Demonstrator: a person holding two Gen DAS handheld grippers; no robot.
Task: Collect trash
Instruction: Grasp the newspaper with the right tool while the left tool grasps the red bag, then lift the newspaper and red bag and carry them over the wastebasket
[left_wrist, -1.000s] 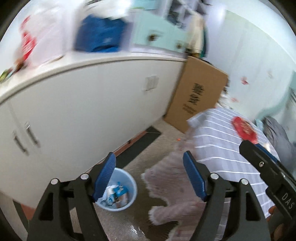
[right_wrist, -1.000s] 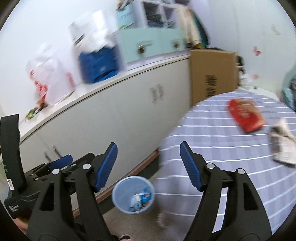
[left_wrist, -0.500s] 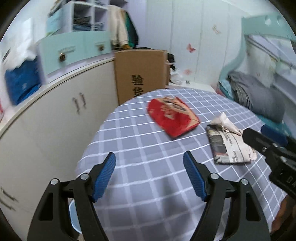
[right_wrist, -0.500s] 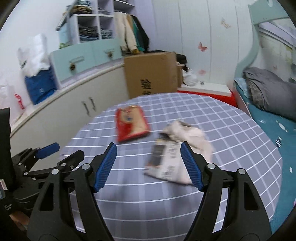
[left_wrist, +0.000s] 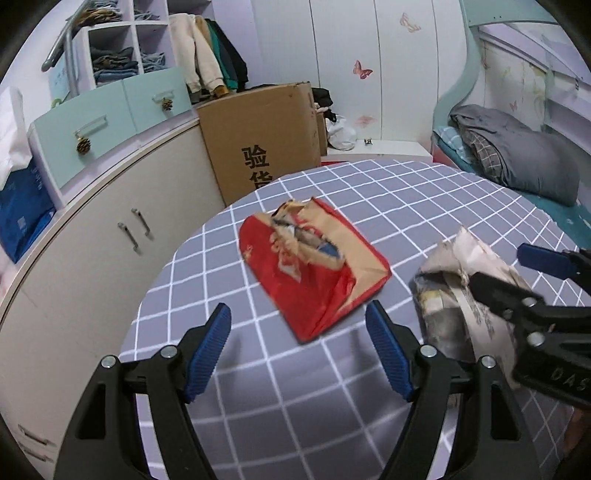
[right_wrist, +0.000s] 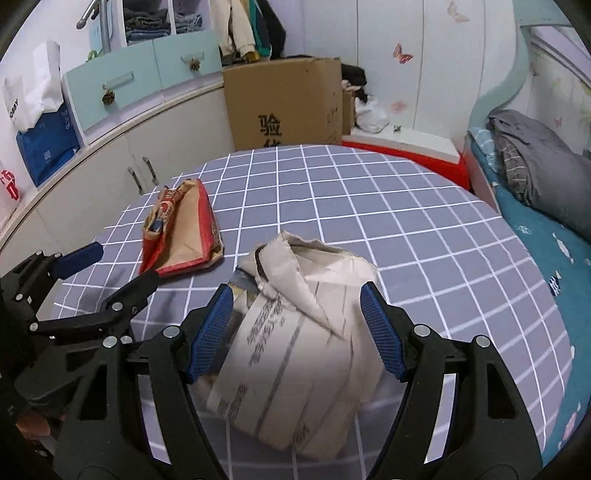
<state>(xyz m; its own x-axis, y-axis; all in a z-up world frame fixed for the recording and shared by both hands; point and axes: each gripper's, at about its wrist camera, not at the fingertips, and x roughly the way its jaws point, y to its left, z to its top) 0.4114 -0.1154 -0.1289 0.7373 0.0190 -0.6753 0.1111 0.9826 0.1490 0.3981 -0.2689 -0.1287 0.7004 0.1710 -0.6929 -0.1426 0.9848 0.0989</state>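
A torn red paper bag (left_wrist: 314, 266) lies on the round table with the grey checked cloth (left_wrist: 388, 192); it also shows in the right wrist view (right_wrist: 181, 229). My left gripper (left_wrist: 301, 349) is open, just short of the bag's near end. A crumpled white newspaper bundle (right_wrist: 306, 354) lies right of the bag and also shows in the left wrist view (left_wrist: 458, 295). My right gripper (right_wrist: 297, 328) is open with its fingers on either side of the bundle, not closed on it.
A cardboard box (left_wrist: 266, 140) stands behind the table. White cabinets (left_wrist: 92, 240) with mint drawers run along the left. A bed with a grey blanket (left_wrist: 517, 155) is at the right. The table edge (right_wrist: 546, 306) curves near the bed.
Both views swung from the floor bin and cabinets up to the tabletop. Both grippers came closer to the trash; the right one now straddles the newspaper bundle.
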